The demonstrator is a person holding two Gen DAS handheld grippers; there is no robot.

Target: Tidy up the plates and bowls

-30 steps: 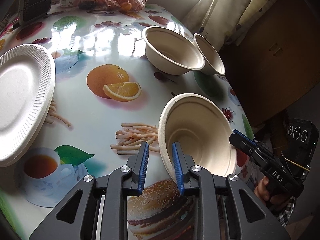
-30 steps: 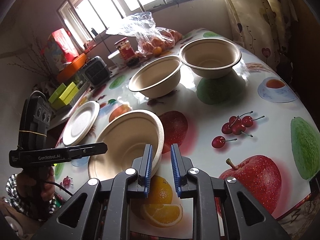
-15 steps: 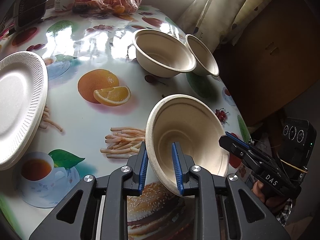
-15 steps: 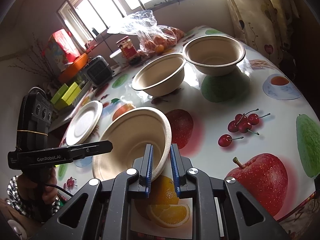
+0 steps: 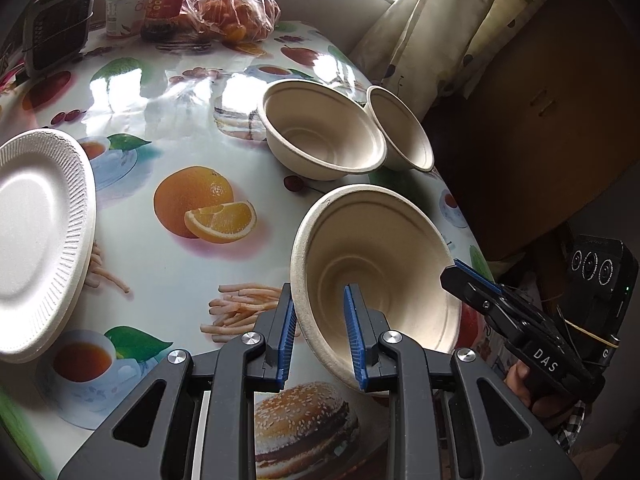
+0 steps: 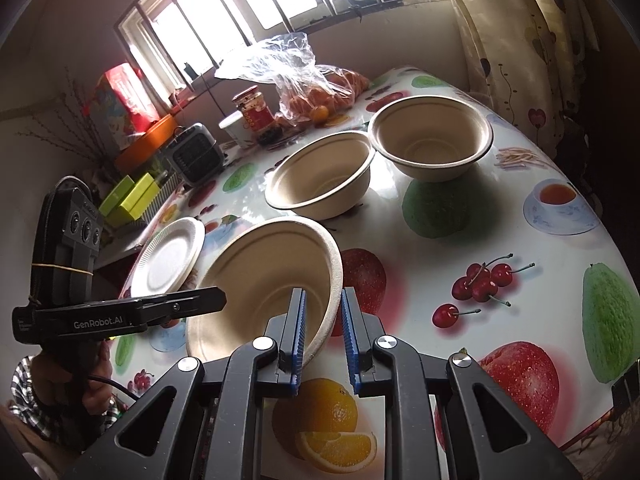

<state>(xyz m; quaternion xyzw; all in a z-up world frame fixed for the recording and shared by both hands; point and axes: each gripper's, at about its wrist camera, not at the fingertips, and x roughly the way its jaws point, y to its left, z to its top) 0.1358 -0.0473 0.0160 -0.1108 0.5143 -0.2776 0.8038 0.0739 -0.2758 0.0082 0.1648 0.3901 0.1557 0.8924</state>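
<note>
I am working in a home dining corner, where a fruit-print oilcloth table (image 6: 520,240) sits under a barred window (image 6: 280,12) with patterned curtains (image 6: 520,40), a bag of oranges (image 6: 320,92) and a jar (image 6: 254,112).

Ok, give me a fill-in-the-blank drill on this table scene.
1. The left gripper and right gripper both pinch the tilted bowl by its ___.
2. ___ more bowls stand upright on the table.
3. The gripper pads are coloured ___.
Missing: rim; two; blue
</note>
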